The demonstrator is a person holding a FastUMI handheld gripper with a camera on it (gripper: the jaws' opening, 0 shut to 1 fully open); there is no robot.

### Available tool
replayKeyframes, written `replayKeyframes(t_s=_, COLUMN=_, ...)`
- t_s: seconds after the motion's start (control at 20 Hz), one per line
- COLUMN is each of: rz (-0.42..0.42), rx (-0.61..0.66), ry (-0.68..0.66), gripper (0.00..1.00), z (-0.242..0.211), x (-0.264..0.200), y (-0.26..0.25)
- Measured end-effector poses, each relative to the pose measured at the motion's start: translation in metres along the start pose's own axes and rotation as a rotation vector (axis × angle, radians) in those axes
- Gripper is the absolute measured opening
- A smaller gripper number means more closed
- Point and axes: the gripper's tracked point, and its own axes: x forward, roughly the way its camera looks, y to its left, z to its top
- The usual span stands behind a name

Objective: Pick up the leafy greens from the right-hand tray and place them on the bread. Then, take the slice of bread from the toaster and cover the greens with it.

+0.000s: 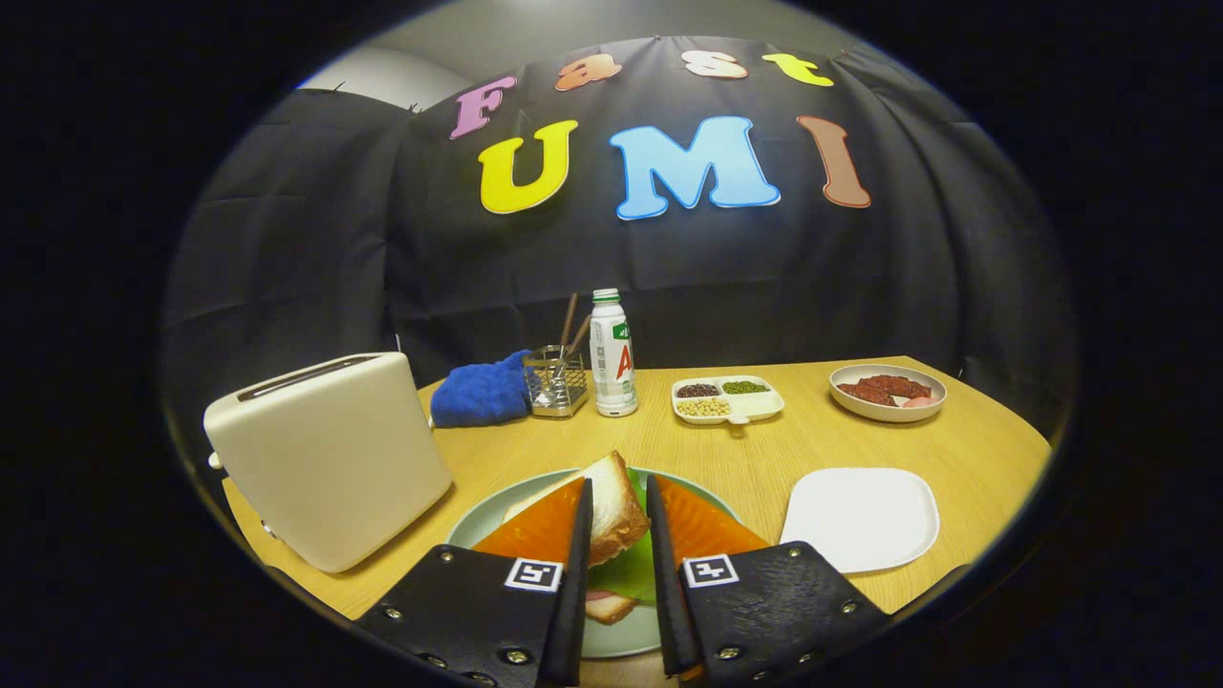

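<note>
Bread slice [611, 511] between the fingers [619, 535] (over leafy greens [631, 569]), above plate [468, 526].

The camera rides the tongs [616, 497], looking forward, close above the plate [468, 526], towards the wall.

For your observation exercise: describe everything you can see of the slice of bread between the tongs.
The slice of bread is pale with a brown crust. It stands tilted between the fingers of the tongs, which seem to press on both its sides. Below it lie leafy greens and a lower slice, over a pale green plate.
</note>
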Motion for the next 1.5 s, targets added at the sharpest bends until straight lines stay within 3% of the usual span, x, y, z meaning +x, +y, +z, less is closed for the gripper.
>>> replayKeyframes(t_s=0.3, rz=-0.035, rx=-0.023, ry=0.014, gripper=0.32, z=-0.003, x=0.005, y=-0.014)
replayKeyframes(t_s=0.45, rz=-0.110, rx=-0.080, ry=0.034, gripper=0.34, z=-0.007, x=0.005, y=-0.035)
replayKeyframes(t_s=0.9, rz=-0.141, rx=-0.133, ry=-0.051, gripper=0.34, z=0.019, x=-0.015, y=-0.060)
replayKeyframes(t_s=1.3, rz=-0.227, rx=-0.171, ry=-0.065, gripper=0.40, z=0.038, x=-0.048, y=-0.128)
replayKeyframes(t_s=1.5, rz=-0.240, rx=-0.102, ry=-0.069, gripper=0.40, z=0.044, x=-0.061, y=-0.158)
